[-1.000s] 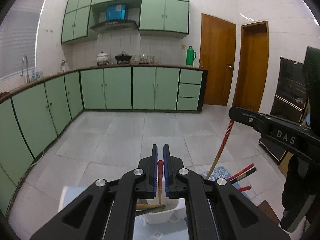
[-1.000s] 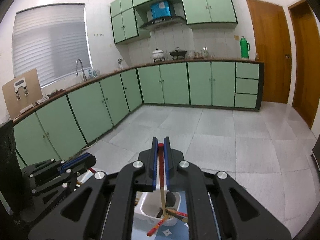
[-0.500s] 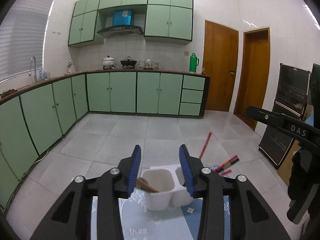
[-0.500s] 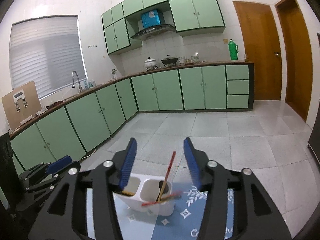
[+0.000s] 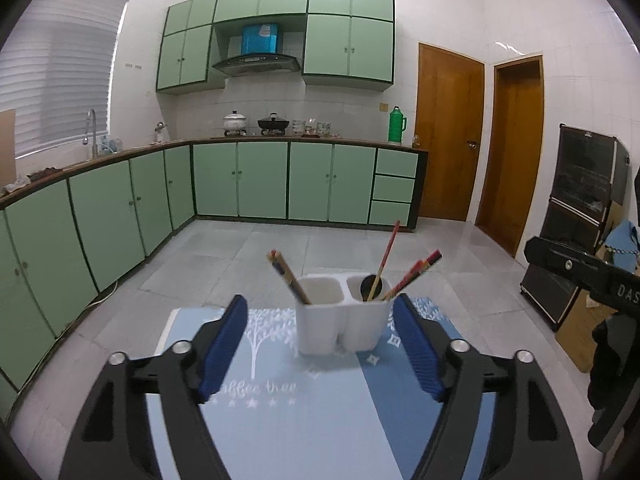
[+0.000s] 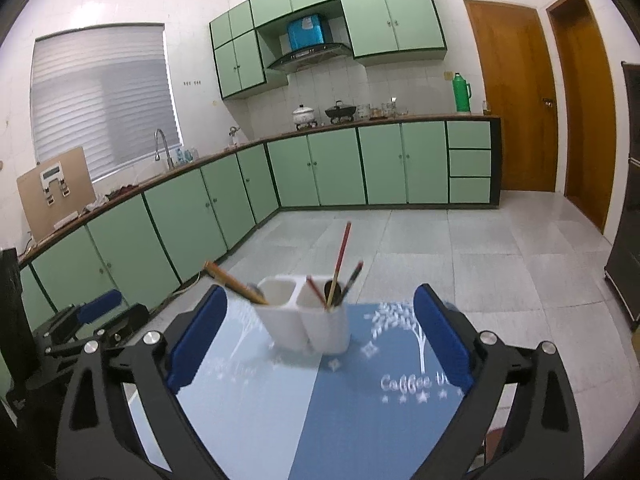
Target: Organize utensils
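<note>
Both the left gripper (image 5: 320,344) and right gripper (image 6: 320,336) have just spread their jaws wide, empty, so draw them straight back from the white holder (image 5: 342,322), ahead between the jaws, without nudging its leaning chopsticks (image 5: 384,260).

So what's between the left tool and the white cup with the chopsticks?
Only bare blue mat. In the left wrist view, the open left tool sits short of the white holder, with nothing lying in between.
</note>
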Demonstrator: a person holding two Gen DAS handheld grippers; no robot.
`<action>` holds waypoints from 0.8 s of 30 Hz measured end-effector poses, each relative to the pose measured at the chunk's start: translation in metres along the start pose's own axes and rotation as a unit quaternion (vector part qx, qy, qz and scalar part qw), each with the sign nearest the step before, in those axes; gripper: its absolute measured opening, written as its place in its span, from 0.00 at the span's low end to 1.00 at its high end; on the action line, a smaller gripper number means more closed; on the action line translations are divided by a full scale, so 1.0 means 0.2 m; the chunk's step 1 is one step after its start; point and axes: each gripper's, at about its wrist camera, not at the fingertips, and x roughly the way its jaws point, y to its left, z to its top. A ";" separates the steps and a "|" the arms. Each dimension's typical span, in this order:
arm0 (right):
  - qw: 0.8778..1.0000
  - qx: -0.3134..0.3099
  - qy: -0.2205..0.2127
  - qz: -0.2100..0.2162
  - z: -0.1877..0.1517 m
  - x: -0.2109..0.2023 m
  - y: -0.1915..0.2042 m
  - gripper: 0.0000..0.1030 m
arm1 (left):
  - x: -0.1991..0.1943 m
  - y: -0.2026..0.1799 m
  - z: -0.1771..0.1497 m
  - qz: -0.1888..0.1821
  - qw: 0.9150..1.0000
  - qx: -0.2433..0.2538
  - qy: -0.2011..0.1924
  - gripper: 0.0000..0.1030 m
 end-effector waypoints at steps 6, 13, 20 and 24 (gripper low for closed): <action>1.000 -0.013 0.007 -0.002 -0.08 -0.13 0.06 0.92 | -0.12 -0.01 -0.04 0.007 1.000 0.004 0.003 0.82; 0.999 -0.031 0.011 -0.001 -0.16 -0.26 0.14 0.94 | -0.25 -0.05 -0.12 0.009 1.000 0.008 0.003 0.92; 0.999 -0.034 0.019 0.002 -0.20 -0.35 0.20 0.95 | -0.35 -0.07 -0.16 0.017 1.000 0.014 0.000 0.94; 0.999 -0.030 0.022 0.005 -0.22 -0.38 0.21 0.95 | -0.41 -0.09 -0.17 0.016 1.000 0.015 -0.001 0.94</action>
